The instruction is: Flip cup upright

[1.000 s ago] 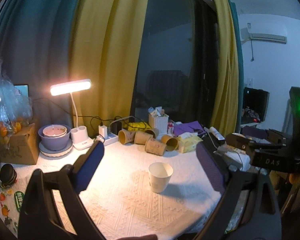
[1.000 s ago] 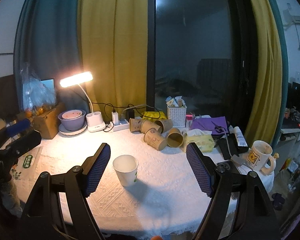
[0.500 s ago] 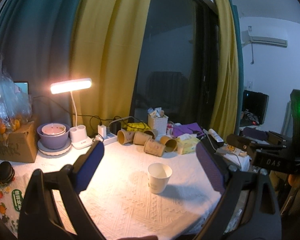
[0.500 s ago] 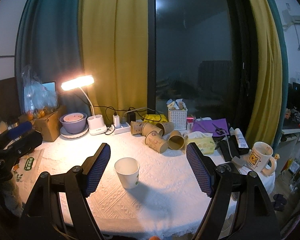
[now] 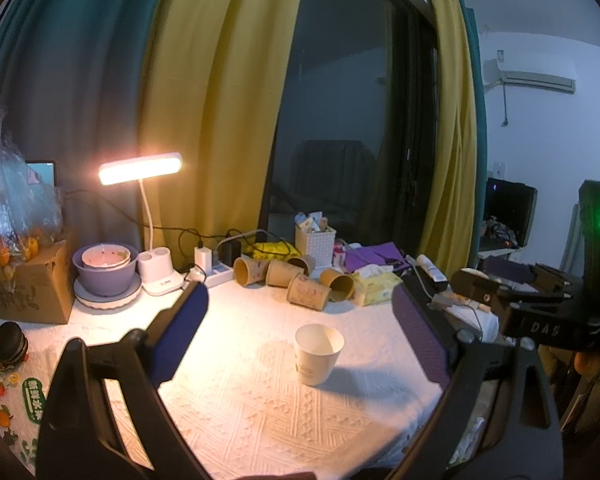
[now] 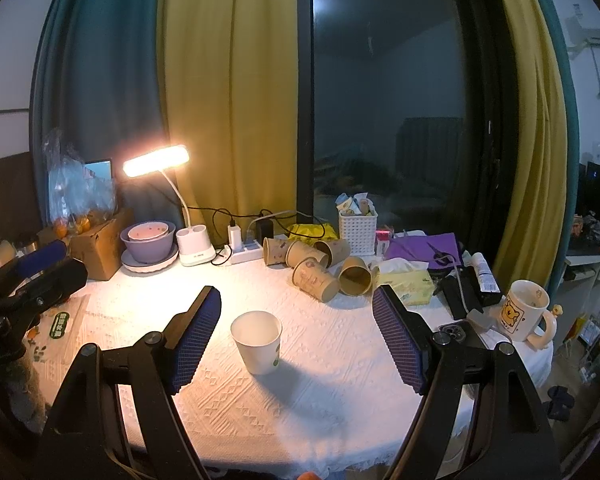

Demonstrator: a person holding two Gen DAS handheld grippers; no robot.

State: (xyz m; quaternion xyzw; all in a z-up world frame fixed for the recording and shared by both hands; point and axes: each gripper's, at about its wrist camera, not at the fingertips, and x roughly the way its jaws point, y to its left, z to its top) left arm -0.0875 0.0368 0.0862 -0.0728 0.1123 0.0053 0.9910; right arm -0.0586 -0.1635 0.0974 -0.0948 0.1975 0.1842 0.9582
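A white paper cup [image 5: 318, 354] stands upright with its mouth up on the white tablecloth [image 5: 260, 408]; it also shows in the right wrist view [image 6: 258, 341]. My left gripper [image 5: 300, 324] is open and empty, held back from the cup and above the table. My right gripper [image 6: 296, 320] is open and empty too, with the cup a little left of the middle between its blue pads. The right gripper's body shows at the right of the left wrist view [image 5: 540, 312]. The left gripper shows at the left edge of the right wrist view [image 6: 24, 280].
Several brown paper cups [image 6: 320, 268] lie on their sides at the back. A lit desk lamp [image 6: 156, 160], a purple bowl [image 6: 148, 240], a cardboard box [image 6: 96, 248], a white basket [image 6: 358, 230], a tissue pack [image 6: 406, 278], a phone [image 6: 458, 332] and a mug [image 6: 522, 316] stand around the table.
Both grippers have drawn back and up a little from the table; the cup looks slightly farther away. The cup has not moved.
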